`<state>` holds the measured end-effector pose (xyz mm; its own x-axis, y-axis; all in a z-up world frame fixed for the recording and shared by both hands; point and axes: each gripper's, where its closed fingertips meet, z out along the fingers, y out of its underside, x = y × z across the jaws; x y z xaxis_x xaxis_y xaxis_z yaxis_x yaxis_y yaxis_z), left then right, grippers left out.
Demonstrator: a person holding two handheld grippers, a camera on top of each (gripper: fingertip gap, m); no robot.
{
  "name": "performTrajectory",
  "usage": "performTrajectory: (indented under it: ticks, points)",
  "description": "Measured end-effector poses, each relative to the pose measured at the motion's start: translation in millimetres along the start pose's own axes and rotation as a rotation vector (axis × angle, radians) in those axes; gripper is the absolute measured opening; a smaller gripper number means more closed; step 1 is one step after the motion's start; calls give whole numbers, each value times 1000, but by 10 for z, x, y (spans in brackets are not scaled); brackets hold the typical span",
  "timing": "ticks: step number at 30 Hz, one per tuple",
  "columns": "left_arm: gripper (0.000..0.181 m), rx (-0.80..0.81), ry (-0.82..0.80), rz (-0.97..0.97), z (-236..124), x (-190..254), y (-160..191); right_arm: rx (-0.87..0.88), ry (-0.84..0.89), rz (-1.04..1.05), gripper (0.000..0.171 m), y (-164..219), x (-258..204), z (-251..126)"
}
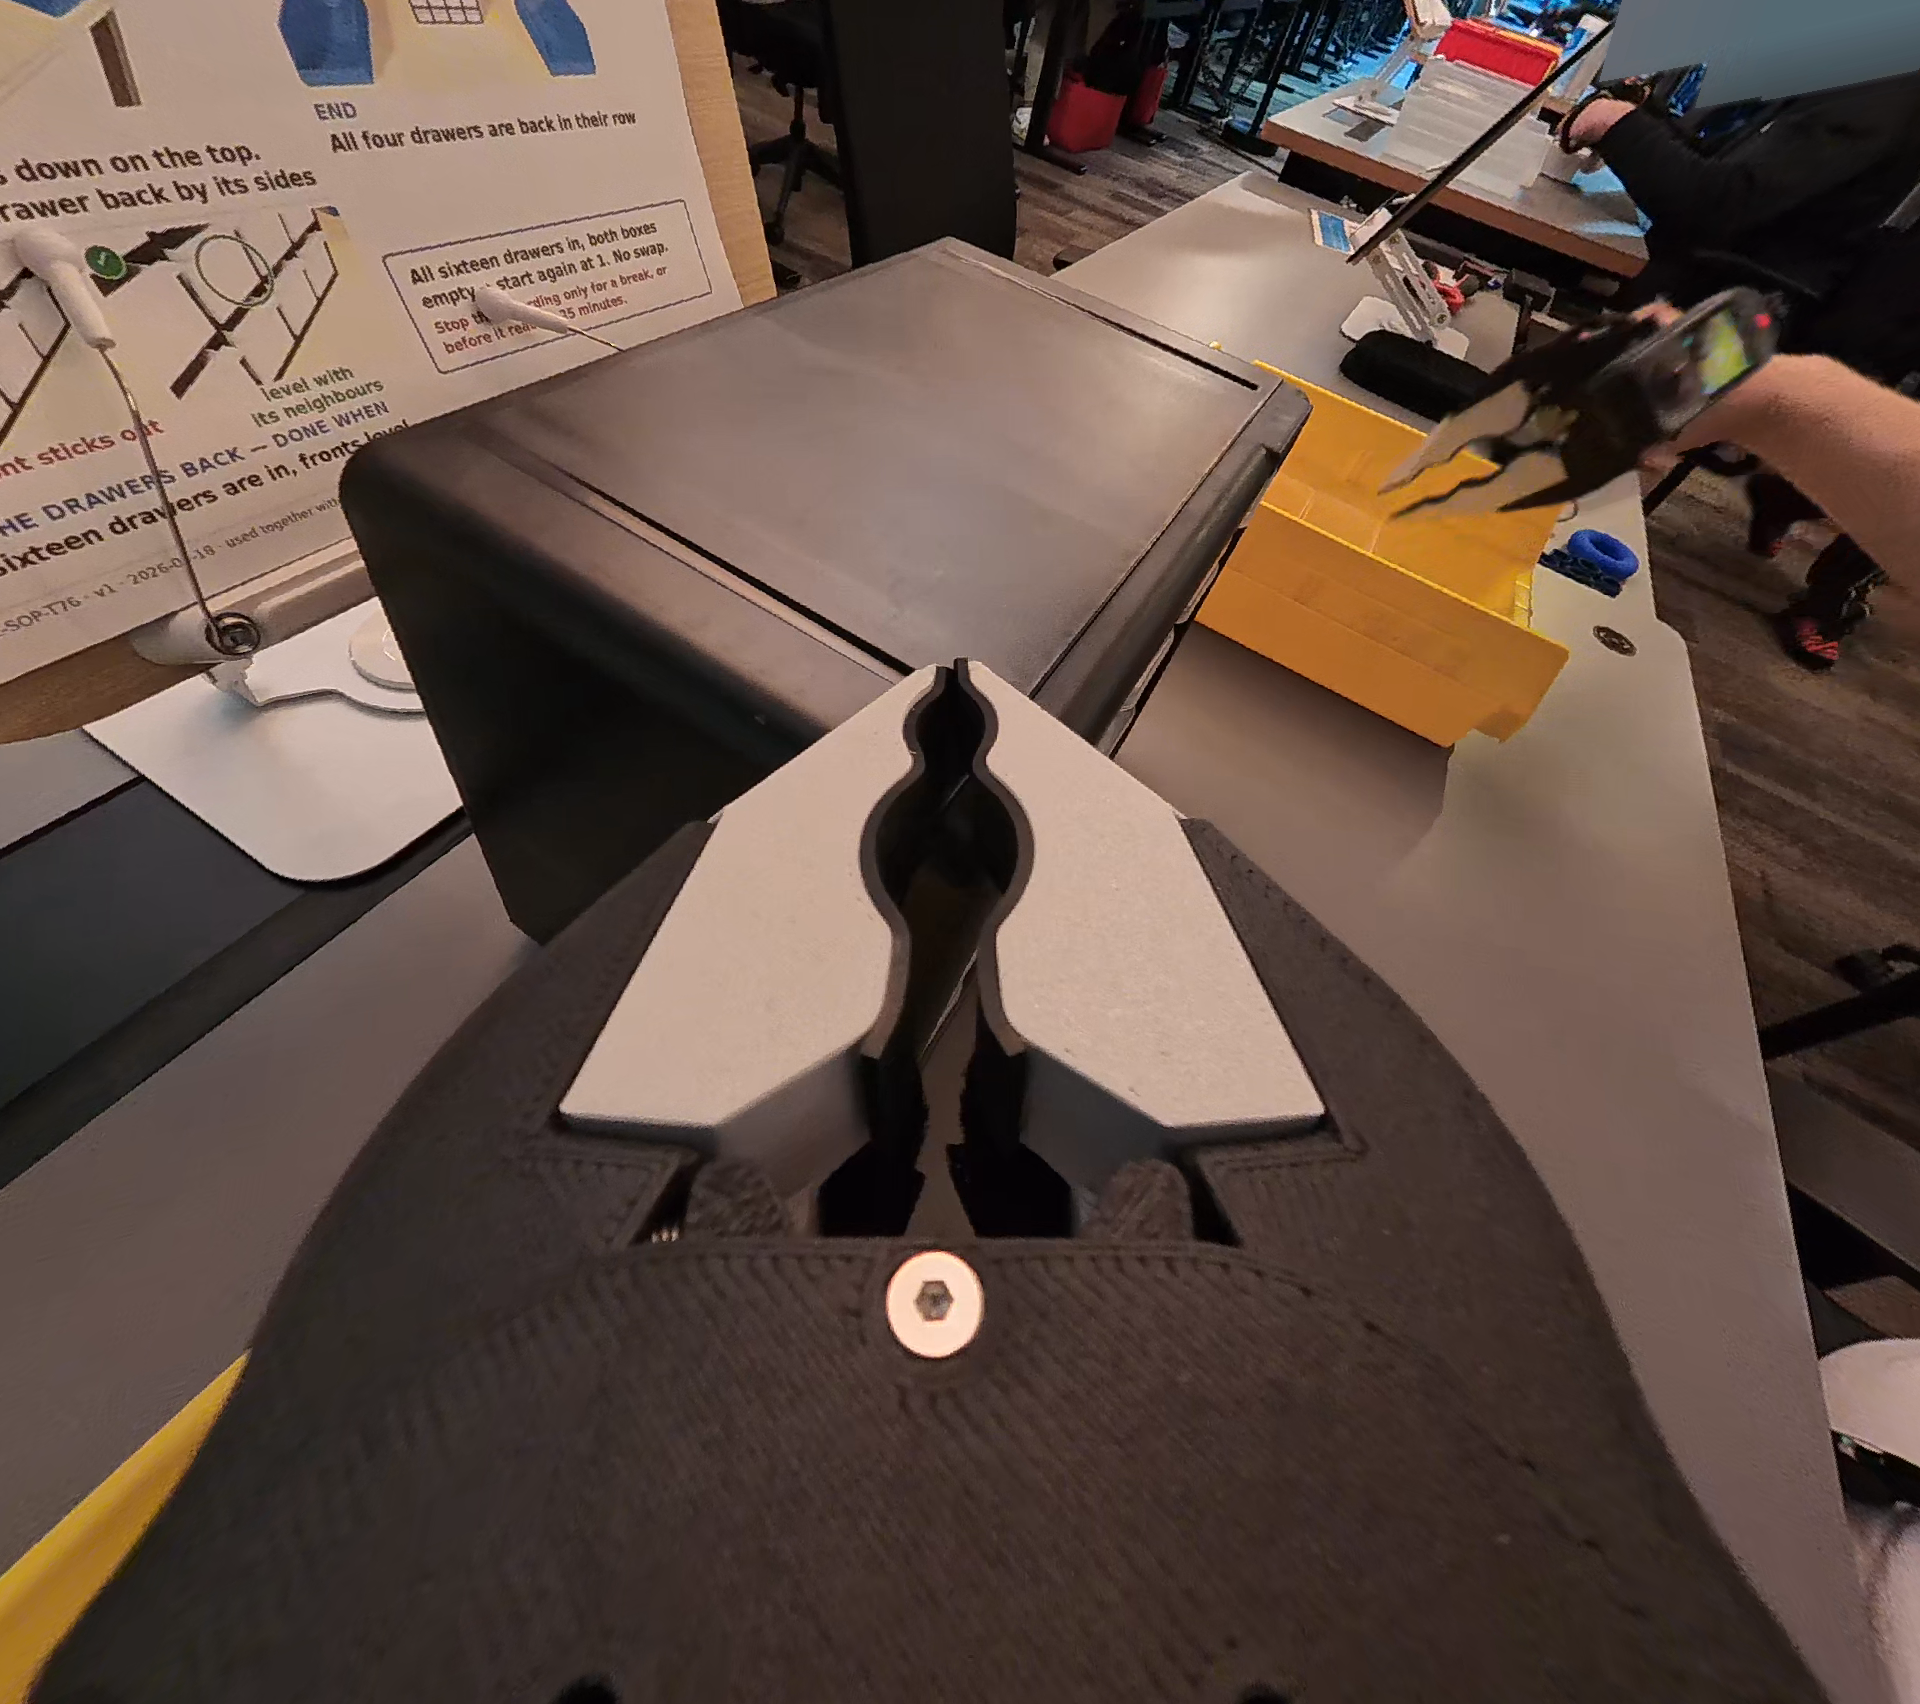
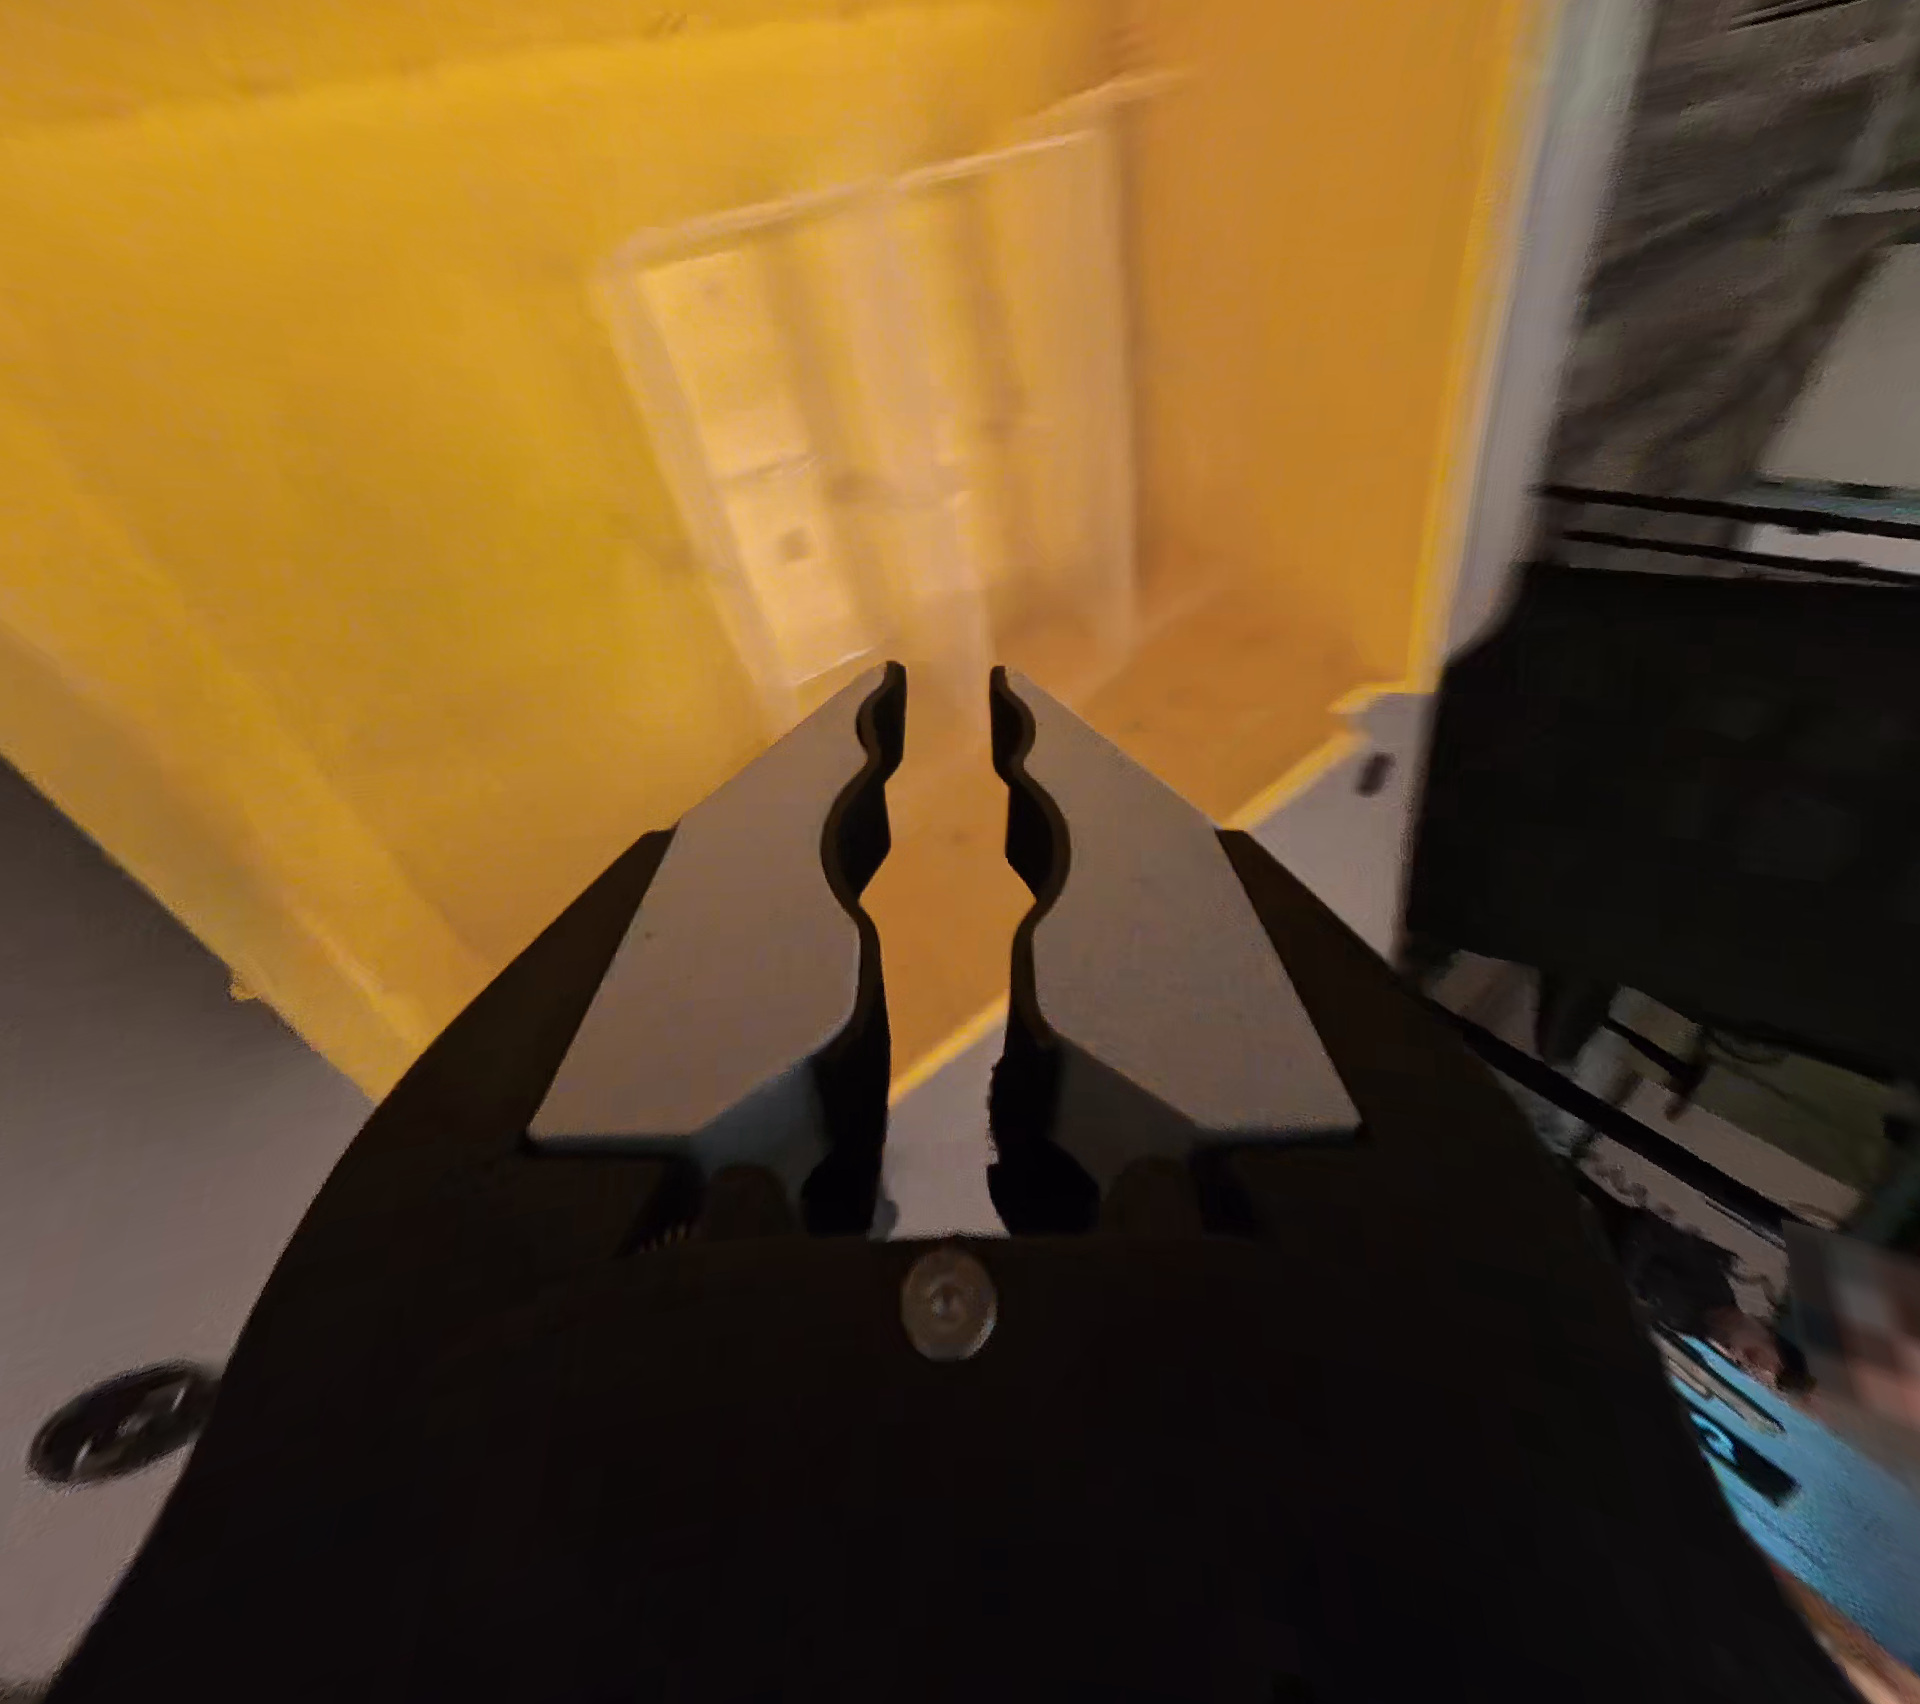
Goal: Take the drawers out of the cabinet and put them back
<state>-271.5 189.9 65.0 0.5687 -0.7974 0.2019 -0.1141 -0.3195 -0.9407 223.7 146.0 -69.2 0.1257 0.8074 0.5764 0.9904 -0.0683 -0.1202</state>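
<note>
The black cabinet (image 1: pixel 831 459) stands on the grey table, seen from behind and above, so its drawer slots are hidden. My left gripper (image 1: pixel 961 669) is shut and empty, its tips just above the cabinet's near top edge. A yellow bin (image 1: pixel 1382 615) sits to the cabinet's right. My right gripper (image 1: pixel 1423 465), blurred, hovers over this bin. In the right wrist view the right gripper (image 2: pixel 945 680) is slightly open and empty, pointing down into the yellow bin (image 2: pixel 312 407). Clear plastic drawers (image 2: pixel 883 407) lie in the bin just beyond its tips. The cabinet (image 2: pixel 1662 771) shows at the right.
An instruction poster (image 1: pixel 312 200) on a white stand (image 1: pixel 281 750) stands left of the cabinet. A blue ring (image 1: pixel 1600 555) and a black pouch (image 1: pixel 1403 371) lie beyond the bin. A person's arm (image 1: pixel 1818 397) holds the right gripper. Other workbenches fill the background. One gripper's finger ends stand about 50 centimetres off the other's.
</note>
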Motion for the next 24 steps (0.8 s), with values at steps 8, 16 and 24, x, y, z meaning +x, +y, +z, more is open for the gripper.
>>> performTrajectory:
  ticks: [8,16,24]
  points:
    - [0,0,-1,2,-2,1,-2,609,713,277,38,-1881,724,-1560]
    - [0,2,1,2,-2,0,-2,882,498,-69,41,-4269,-774,-687]
    - [0,3,4,2,-3,1,-1,719,847,-357,27,-4853,-517,46]
